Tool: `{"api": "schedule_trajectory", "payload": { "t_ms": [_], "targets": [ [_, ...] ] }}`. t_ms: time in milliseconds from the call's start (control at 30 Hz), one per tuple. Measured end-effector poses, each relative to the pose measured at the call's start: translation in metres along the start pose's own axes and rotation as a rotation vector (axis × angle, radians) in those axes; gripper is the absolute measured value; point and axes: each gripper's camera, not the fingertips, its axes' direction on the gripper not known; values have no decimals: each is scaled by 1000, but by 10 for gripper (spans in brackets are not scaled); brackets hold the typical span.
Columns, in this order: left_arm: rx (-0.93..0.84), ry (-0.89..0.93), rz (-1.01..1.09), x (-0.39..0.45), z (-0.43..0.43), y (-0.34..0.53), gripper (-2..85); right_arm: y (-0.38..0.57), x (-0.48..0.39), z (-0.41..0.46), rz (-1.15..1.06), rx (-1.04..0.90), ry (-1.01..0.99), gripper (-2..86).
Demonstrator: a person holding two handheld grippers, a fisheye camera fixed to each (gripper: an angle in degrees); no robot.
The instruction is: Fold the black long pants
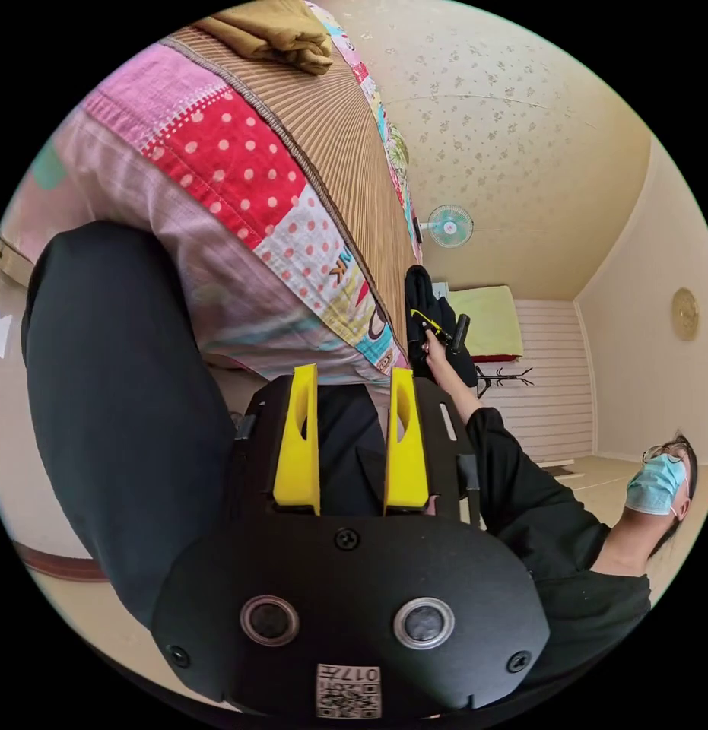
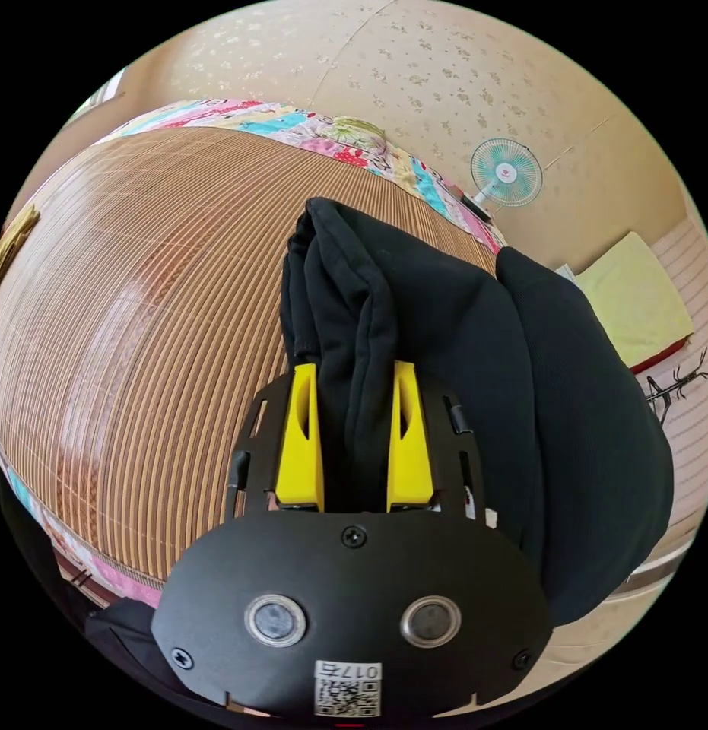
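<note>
While the right gripper [image 2: 354, 433] stands with its two yellow jaws pressed on either side of a thick bunched fold of the black long pants [image 2: 414, 327], the cloth rises between them and spills away in a broad dark mass over the edge of the bamboo mat [image 2: 141, 304] that covers the bed; in the left gripper view the left gripper [image 1: 352, 437] has its jaws set narrow with dark fabric lying between them, and both seem to bear on it, though the contact itself is hard to see; from there one leg of the pants hangs in a long band down past the patchwork quilt [image 1: 239, 190] at the bed's side; farther off in that view the right gripper appears again, raised in the person's hand [image 1: 432, 348], the forearm stretched up and away from the body in its black sleeve [image 1: 521, 479], with a clump of the pants carried at the mat's far edge; judging from this, the garment is gathered and lifted rather than laid flat, so the folding looks barely begun, with spreading, halving and smoothing all left to do; a tan garment [image 1: 281, 30] lies on the mat beyond, and a wall fan [image 2: 506, 172] stands behind.
</note>
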Motion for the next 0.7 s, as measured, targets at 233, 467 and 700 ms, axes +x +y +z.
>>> {"api": "schedule_trajectory", "payload": {
  "t_ms": [233,467,700],
  "targets": [
    [142,-158,99,14,-22,23,135,7,-6,-36,53,27,89,121],
    [552,-493,285,77,-140,-7,135,137,23,-115,193,314,-463,53],
    [891,-931,283,132,-235,-72,132,209,33,-128,171,225,-676,32]
  ]
}}
